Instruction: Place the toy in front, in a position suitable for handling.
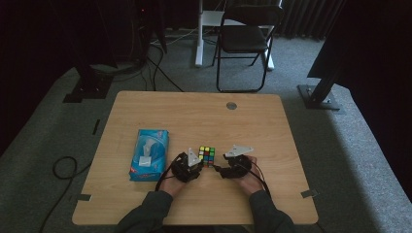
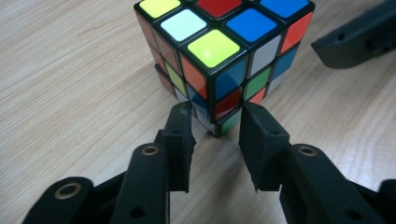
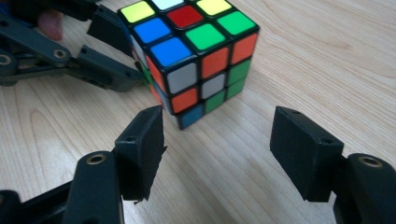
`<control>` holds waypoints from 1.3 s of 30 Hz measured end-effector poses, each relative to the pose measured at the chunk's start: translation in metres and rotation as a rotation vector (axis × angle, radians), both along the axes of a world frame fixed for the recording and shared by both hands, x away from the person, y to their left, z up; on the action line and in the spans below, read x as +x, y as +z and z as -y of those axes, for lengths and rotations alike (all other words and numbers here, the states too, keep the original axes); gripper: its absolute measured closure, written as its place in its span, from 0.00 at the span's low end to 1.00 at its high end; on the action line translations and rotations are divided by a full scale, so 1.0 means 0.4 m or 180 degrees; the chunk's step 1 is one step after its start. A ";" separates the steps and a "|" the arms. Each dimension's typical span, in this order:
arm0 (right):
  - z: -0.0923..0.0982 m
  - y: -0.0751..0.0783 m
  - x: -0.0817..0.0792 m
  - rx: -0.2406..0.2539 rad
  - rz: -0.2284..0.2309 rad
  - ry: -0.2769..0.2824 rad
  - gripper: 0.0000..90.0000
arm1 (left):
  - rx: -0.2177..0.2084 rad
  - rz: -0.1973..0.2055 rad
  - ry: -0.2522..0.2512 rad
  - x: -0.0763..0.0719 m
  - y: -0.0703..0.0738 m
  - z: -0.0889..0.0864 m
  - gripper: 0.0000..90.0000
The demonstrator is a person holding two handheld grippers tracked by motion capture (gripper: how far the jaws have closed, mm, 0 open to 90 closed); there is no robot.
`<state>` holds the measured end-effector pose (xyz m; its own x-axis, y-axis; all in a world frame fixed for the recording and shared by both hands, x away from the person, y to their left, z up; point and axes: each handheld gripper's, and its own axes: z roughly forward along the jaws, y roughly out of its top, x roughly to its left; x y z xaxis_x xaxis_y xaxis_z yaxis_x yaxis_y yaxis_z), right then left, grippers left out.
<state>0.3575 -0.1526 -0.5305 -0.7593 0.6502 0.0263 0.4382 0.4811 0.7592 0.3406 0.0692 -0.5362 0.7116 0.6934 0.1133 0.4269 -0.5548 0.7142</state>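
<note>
A scrambled Rubik's cube (image 1: 206, 155) (image 2: 219, 46) (image 3: 191, 56) rests on the wooden table (image 1: 194, 111), between the two hand-held grippers. My left gripper (image 1: 199, 164) (image 2: 215, 119) comes at it from the left, and its two jaws straddle the cube's near lower corner. The fingertips (image 2: 181, 122) sit right at the cube's faces; I cannot tell whether they press on them. My right gripper (image 1: 217, 168) (image 3: 219, 133) stands wide open just short of the cube, with nothing between its jaws. One jaw of the left gripper (image 3: 100, 70) lies against the cube's far side in the right gripper view.
A blue tissue pack (image 1: 149, 154) lies left of the left hand. A round grommet (image 1: 231, 105) sits near the table's far edge. A black folding chair (image 1: 245, 39) stands on the carpet beyond the table. Bare wood stretches ahead of the cube and to its right.
</note>
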 end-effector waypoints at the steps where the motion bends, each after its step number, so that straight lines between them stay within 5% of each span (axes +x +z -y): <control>1: -0.002 -0.001 0.001 0.0003 0.0003 0.0005 0.39 | -0.0007 -0.0001 -0.0003 0.002 0.000 0.001 0.72; 21: -0.016 -0.014 0.017 0.0000 0.0128 -0.0026 0.65 | -0.0046 -0.0023 0.0148 0.028 -0.001 0.009 0.78; 26: -0.013 -0.013 0.017 -0.0008 0.0122 -0.0011 0.64 | -0.0047 -0.0032 0.0172 0.028 0.000 0.010 0.76; 27: -0.002 -0.008 0.020 -0.0013 0.0086 0.0002 0.52 | -0.0053 -0.0046 0.0157 0.022 0.002 0.010 0.72; 29: 0.010 -0.006 0.026 -0.0100 0.0094 -0.0052 0.45 | -0.0016 -0.0043 0.0128 0.014 0.008 0.009 0.70; 35: 0.061 -0.011 0.053 -0.0100 -0.0015 -0.0264 0.44 | 0.0043 0.0063 0.0077 0.004 0.037 0.006 0.59; 39: 0.069 -0.018 0.062 -0.0121 -0.0023 -0.0307 0.44 | -0.0056 0.0012 0.0078 0.004 0.058 -0.008 0.58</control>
<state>0.3821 -0.1804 -0.5375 -0.6930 0.7209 0.0056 0.4894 0.4648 0.7379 0.3422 0.0724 -0.5128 0.6939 0.7126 0.1035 0.4375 -0.5314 0.7254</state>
